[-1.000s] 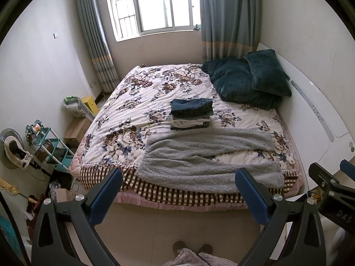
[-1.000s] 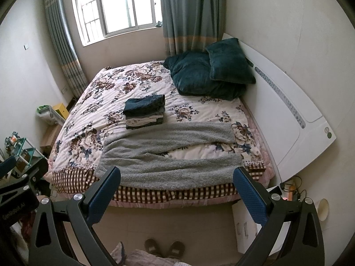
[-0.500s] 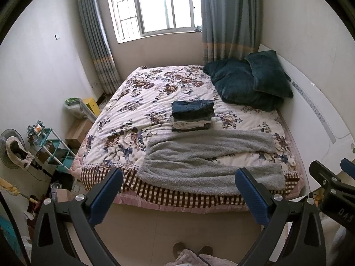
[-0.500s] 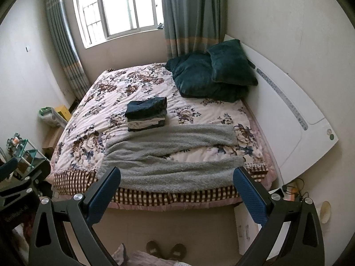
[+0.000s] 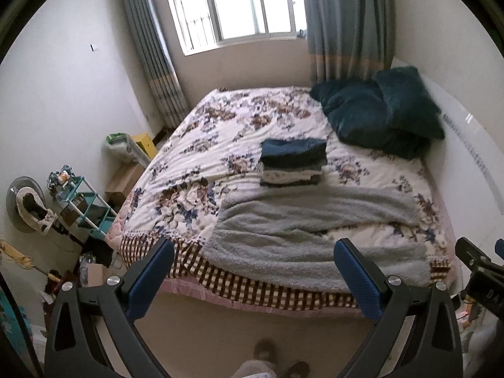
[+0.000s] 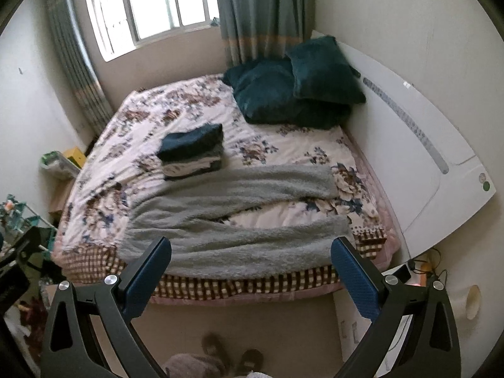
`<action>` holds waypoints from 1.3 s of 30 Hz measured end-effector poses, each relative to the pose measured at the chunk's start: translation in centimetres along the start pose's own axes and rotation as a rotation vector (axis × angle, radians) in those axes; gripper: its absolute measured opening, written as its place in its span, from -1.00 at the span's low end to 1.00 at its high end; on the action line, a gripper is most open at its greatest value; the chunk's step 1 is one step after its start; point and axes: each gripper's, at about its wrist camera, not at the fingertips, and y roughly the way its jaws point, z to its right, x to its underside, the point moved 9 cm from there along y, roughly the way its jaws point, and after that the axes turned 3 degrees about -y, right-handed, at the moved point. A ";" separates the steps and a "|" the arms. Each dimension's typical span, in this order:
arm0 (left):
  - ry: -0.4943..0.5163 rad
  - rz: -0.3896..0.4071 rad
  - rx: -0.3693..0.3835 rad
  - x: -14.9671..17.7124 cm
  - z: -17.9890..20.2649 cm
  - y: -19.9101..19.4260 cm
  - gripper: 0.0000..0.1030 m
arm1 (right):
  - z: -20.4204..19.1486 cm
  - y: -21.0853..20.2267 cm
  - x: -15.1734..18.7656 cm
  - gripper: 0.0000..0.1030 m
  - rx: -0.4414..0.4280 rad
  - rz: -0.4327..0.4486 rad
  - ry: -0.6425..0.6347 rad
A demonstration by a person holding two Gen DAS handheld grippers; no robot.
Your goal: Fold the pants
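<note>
The fluffy grey fleece pants (image 5: 302, 230) lay spread along the floral-quilted bed's (image 5: 220, 145) near edge. Both the left gripper (image 5: 252, 278) and right gripper (image 6: 250, 275) hung spread, empty. Pinching the quilt underneath risked dragging it along.

Gray pants (image 5: 308, 233) lie spread across the floral bed (image 5: 220, 145).

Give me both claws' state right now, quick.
Left claw: open, empty, short of the grey pants.
Right claw: open, empty, also short of the bed.
</note>
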 end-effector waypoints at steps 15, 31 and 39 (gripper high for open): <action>0.143 -0.220 0.035 -3.1 5.2 26.6 1.00 | -1.8 29.2 -4.7 1.00 0.138 -0.230 0.039; 0.646 -0.380 0.101 -4.0 16.1 55.5 1.00 | -4.5 60.0 -8.0 1.00 0.135 -0.461 -0.263; 0.780 -0.490 0.202 -2.3 22.2 64.9 0.83 | -2.1 71.9 -7.7 1.00 0.080 -0.569 -0.354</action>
